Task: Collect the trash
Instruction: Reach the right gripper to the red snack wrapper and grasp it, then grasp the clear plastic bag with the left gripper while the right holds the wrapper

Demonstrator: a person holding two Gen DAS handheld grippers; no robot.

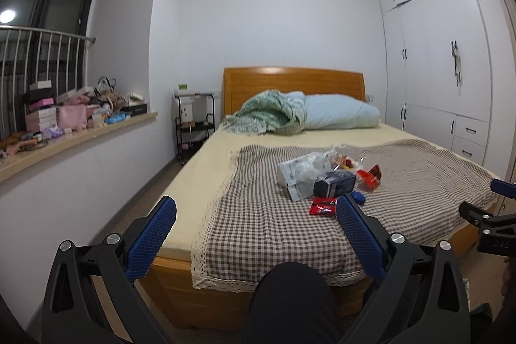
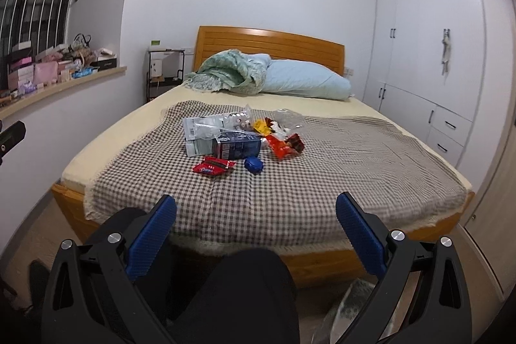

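A heap of trash lies on the checked blanket point(image 2: 322, 157) in the middle of the bed. It holds a dark blue carton point(image 2: 237, 145) point(image 1: 333, 185), a clear plastic bag point(image 2: 209, 124) point(image 1: 300, 173), a red wrapper point(image 2: 213, 166) point(image 1: 322, 206), a round blue lid point(image 2: 253, 165) and orange-red snack packets point(image 2: 285, 145) point(image 1: 371, 174). My left gripper point(image 1: 256, 215) is open, held short of the bed's foot. My right gripper point(image 2: 256, 215) is open too, well back from the heap, with nothing between its fingers.
A person's dark-clad knees point(image 2: 245, 295) sit below both grippers. A crumpled green blanket point(image 2: 232, 71) and blue pillow point(image 2: 306, 79) lie by the wooden headboard. A cluttered window ledge point(image 1: 64, 118) runs along the left, a white wardrobe point(image 2: 435, 54) along the right, a black rack point(image 1: 193, 124) beside the bed.
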